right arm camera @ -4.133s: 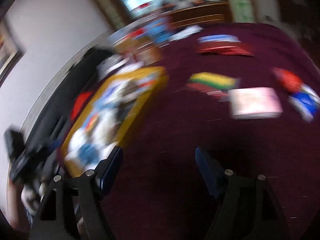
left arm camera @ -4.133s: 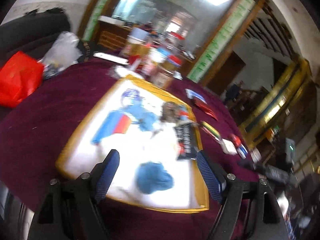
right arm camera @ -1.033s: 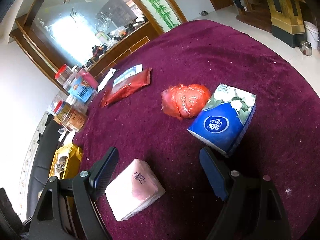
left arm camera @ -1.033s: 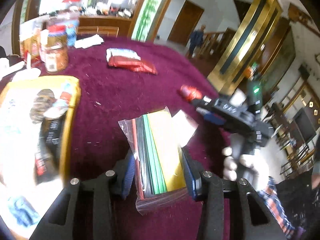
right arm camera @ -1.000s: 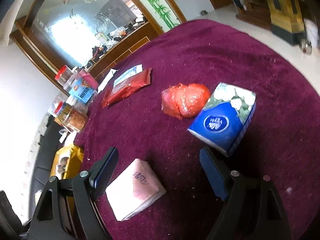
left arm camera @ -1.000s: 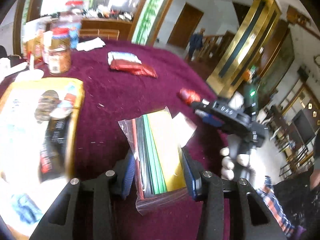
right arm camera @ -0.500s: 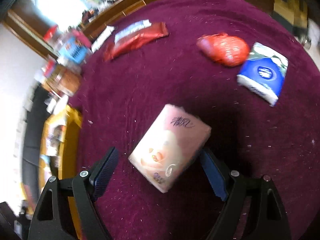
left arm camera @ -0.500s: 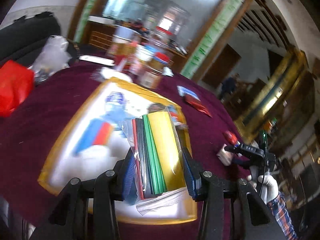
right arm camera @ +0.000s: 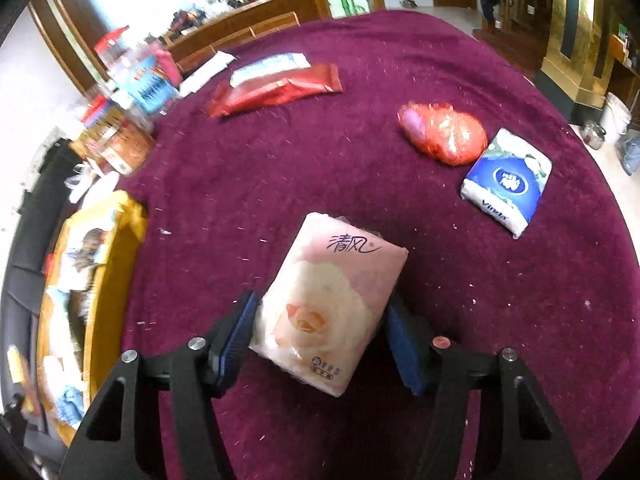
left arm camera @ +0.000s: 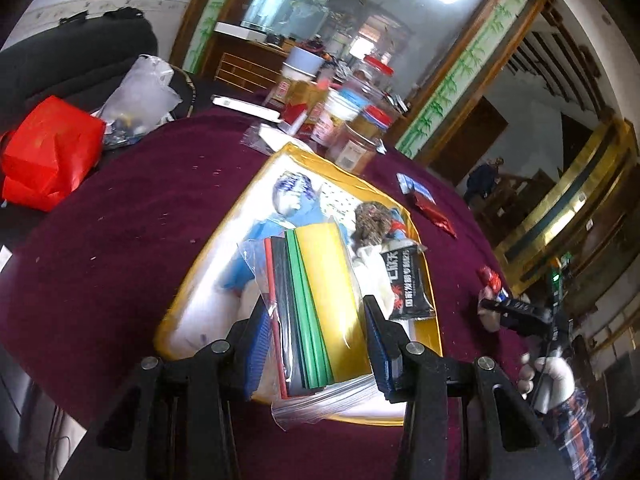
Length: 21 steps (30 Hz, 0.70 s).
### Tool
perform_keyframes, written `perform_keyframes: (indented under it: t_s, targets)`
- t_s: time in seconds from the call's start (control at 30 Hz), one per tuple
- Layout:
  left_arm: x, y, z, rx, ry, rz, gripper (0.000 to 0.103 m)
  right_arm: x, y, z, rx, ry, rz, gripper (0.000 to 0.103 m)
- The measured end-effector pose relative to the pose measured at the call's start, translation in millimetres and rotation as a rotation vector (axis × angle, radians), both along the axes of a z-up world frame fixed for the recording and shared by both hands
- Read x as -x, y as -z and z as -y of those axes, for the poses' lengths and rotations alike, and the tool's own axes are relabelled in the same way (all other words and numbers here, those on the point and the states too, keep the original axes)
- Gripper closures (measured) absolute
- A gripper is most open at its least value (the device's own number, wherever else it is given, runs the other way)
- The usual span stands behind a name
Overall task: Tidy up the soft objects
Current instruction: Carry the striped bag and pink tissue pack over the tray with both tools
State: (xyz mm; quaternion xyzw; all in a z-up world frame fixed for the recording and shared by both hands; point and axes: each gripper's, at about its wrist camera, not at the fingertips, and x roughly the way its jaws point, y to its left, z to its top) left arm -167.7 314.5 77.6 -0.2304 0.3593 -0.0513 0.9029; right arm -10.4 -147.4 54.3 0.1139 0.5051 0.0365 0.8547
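Note:
My left gripper (left arm camera: pixel 316 344) is shut on a clear bag of coloured foam sheets (left arm camera: pixel 320 300) and holds it above the near end of the yellow-rimmed tray (left arm camera: pixel 200 256). The tray holds several soft items, among them a blue cloth (left arm camera: pixel 288 212) and a black snack packet (left arm camera: pixel 408 284). My right gripper (right arm camera: pixel 324 340) is shut on a pink tissue pack (right arm camera: pixel 328 300), on or just above the maroon tablecloth. The tray also shows at the left of the right wrist view (right arm camera: pixel 120 224).
A blue tissue pack (right arm camera: pixel 508 180), a red bag (right arm camera: pixel 444 132) and a red snack packet (right arm camera: pixel 276 88) lie on the cloth beyond the right gripper. Jars (left arm camera: pixel 360 136) stand behind the tray. A red bag (left arm camera: pixel 48 156) sits far left.
My left gripper picked up the bag of foam sheets and carried it left, over the tray. My right gripper moved onto the pink tissue pack and closed on it.

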Motion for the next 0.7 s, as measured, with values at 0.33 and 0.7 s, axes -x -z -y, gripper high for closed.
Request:
perform_keyframes:
  t_s: [0.33, 0.7]
  targets:
    - [-62.8, 3.1, 37.2, -0.172, 0.061, -0.091, 0.056, 40.6, -54.0, -50.1, -0.112, -0.199, 0.114, 0.041]
    - [-70.7, 11.7, 19.1, -0.092, 0.015, -0.131, 0.032, 85.5, -66.9, -163.1, -0.172, -0.549, 0.108, 0.04]
